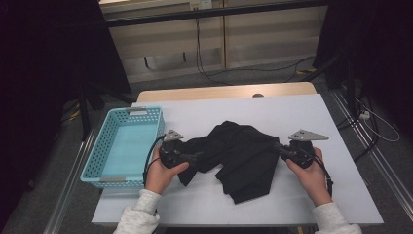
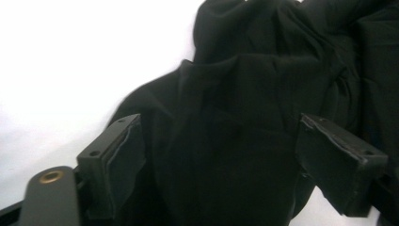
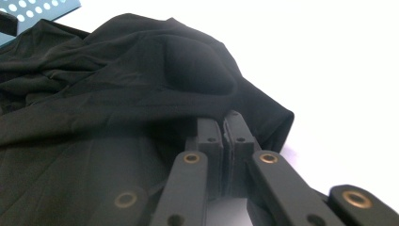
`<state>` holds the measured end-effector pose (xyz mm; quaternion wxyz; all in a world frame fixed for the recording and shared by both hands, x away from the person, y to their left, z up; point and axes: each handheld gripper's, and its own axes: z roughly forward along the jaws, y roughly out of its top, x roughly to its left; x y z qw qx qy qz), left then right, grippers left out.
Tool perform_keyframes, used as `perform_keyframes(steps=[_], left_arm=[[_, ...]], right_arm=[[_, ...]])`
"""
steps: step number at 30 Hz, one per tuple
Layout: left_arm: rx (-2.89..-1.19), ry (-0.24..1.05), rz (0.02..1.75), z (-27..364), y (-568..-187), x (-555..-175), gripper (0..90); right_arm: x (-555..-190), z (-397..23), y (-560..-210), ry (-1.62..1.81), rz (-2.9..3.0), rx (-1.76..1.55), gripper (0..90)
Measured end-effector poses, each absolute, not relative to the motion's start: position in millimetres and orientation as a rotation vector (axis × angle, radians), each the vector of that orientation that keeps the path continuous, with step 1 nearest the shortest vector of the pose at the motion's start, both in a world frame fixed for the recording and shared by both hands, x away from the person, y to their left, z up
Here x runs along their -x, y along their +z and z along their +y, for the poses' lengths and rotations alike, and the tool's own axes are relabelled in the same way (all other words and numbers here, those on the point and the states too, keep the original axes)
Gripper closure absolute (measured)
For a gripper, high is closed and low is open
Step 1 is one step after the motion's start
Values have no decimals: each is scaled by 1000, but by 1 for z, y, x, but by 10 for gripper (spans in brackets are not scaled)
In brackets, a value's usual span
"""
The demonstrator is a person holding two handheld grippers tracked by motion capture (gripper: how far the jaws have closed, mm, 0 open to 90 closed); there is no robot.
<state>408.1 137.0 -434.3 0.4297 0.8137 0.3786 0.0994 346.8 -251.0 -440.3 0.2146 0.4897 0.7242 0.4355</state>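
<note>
High view: black garment (image 1: 241,153) crumpled at table (image 1: 341,195) centre. Left gripper (image 1: 187,157), at the garment's 9 o'clock edge, has jaws wide with cloth lying between them, unpressed. Right gripper (image 1: 278,147), at its 3 o'clock edge, is clamped on the fabric edge.
</note>
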Motion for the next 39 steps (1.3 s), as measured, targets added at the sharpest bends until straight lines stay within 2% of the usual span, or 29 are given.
perform_keyframes(steps=[3, 4, 5, 13, 20, 22, 25, 26, 29, 34, 39], left_arm=[[-2058, 231, 914, 133, -439, -407, 249], [-2071, 236, 903, 131, -440, -407, 249], [-2081, 237, 894, 131, -442, -407, 295], [-2115, 219, 894, 126, -455, -408, 427], [-2135, 149, 897, 121, -458, -407, 656], [-2152, 142, 894, 121, -457, -406, 685], [-2153, 88, 906, 119, -457, -405, 822], [-2153, 88, 906, 119, -457, -405, 841], [-2139, 96, 915, 121, -451, -405, 871], [-2029, 182, 938, 140, -423, -409, 880], [-1974, 213, 949, 152, -408, -410, 883]], right_arm=[[-347, -249, -440, 1225, 2010, -1353, 879], [-347, -249, -440, 1225, 2010, -1353, 879], [-348, -248, -440, 1220, 2011, -1351, 878], [-347, -247, -440, 1226, 2019, -1337, 875], [-346, -246, -439, 1231, 2032, -1330, 871], [-346, -246, -440, 1232, 2035, -1333, 870], [-345, -249, -440, 1238, 2031, -1335, 870], [-345, -249, -439, 1240, 2029, -1331, 873], [-344, -252, -437, 1236, 2030, -1322, 879], [-340, -259, -432, 1246, 2002, -1320, 882], [-336, -269, -427, 1238, 1959, -1328, 881]])
